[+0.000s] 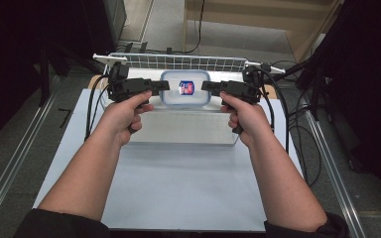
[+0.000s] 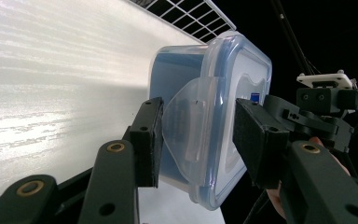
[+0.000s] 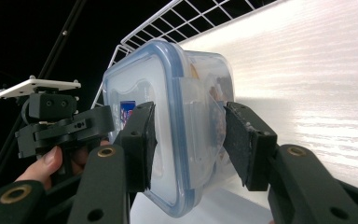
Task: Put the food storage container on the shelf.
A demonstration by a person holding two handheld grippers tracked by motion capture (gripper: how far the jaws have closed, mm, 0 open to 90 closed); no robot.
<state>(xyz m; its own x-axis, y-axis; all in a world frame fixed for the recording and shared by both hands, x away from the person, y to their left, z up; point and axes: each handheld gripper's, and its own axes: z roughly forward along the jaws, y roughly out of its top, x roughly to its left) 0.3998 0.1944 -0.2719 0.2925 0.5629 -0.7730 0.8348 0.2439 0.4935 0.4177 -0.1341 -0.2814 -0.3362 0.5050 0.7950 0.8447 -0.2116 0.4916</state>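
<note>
Two forearms reach over a pale table [image 1: 178,188], each hand holding one black gripper. The left gripper [image 1: 164,85] and the right gripper [image 1: 206,86] flank a single clear plastic container [image 1: 185,89] with a blue-rimmed lid, which sits on a silver block [image 1: 178,129]. Each gripper's jaws stand part-closed around one side latch flap, pads close beside it; contact cannot be told. One red-and-blue label [image 1: 185,88] marks the lid, its writing unreadable. Beyond stands one white wire rack [image 1: 178,62].

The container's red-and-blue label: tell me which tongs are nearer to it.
Right, slightly. The label sits right of centre on the lid of the container. The right tongs straddle the right-side latch; the left tongs straddle the left-side latch, a little farther off.
</note>
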